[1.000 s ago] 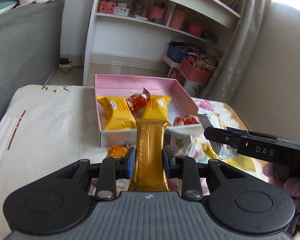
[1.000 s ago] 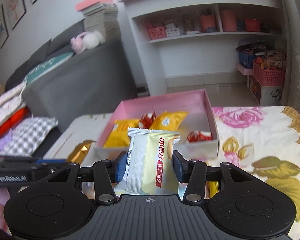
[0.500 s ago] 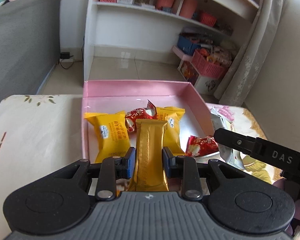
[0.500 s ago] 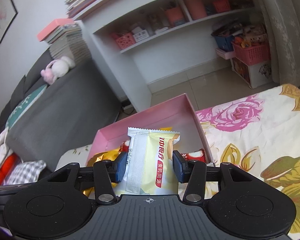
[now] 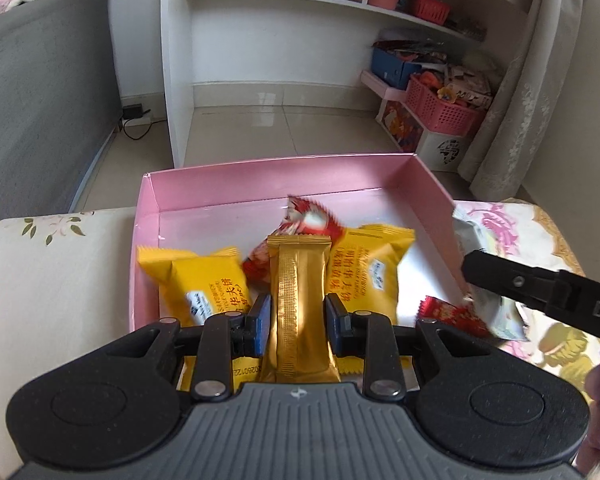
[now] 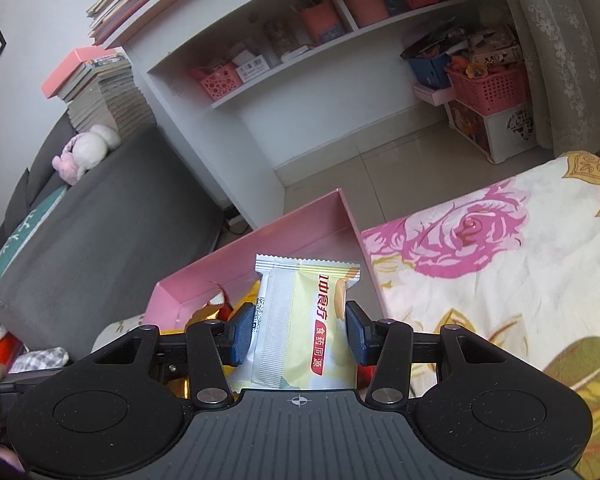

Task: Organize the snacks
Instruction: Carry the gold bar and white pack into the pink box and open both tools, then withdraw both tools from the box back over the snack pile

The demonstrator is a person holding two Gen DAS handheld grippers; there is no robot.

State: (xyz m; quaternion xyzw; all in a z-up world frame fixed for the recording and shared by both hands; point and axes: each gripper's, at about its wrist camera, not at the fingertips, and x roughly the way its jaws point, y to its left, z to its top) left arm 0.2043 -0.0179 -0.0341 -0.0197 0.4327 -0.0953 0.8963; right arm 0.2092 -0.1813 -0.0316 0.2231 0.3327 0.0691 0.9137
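Left wrist view: the left gripper (image 5: 297, 322) has its jaws narrowed on a gold bar (image 5: 298, 304), held lengthwise so its far end reaches out past the pads over the pink box (image 5: 259, 178). Just beyond and to either side of the jaws lie two yellow packets (image 5: 203, 280) and a red candy (image 5: 308, 216) — already in the box. Off to the right of the jaws, the other tool carries its own load over the box's right wall. In the right wrist view, the right gripper (image 6: 300, 330) grips a pale biscuit packet (image 6: 306, 320) by its sides, the box straight ahead. Both snacks look poised for dropping in — likely the next step.
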